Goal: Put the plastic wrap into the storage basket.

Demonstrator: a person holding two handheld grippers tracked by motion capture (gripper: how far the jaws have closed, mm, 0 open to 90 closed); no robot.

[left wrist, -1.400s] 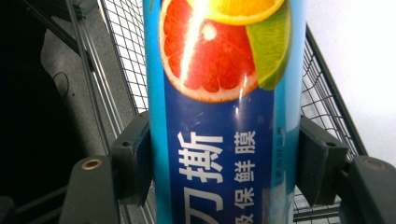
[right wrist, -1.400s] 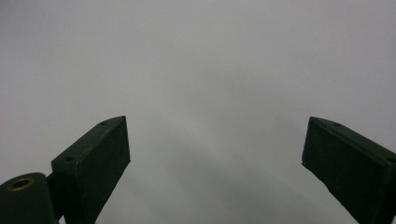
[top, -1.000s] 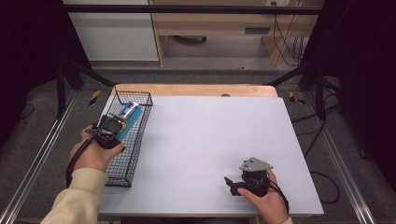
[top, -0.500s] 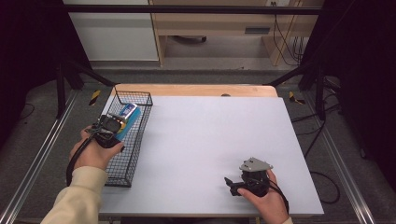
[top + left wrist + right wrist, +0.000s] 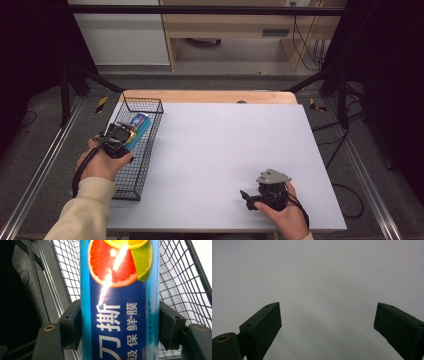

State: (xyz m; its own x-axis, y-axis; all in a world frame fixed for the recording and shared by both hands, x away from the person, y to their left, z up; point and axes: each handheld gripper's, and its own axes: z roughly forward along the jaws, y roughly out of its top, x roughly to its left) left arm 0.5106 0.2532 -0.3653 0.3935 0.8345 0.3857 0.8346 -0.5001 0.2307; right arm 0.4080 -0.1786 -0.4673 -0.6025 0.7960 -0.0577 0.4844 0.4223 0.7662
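Left hand-held gripper clamps blue box over wire basket; right hand-held gripper gapes wide

A white worktop with a bare wooden strip along its far edge filled the middle of the frame, while a pale wooden bench stood on the grey floor at the upper centre and black cables hung at the upper right.

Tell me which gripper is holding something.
The left gripper: its jaws clamp a blue box printed with citrus slices, over the wire basket. The right gripper stands open over the bare table.
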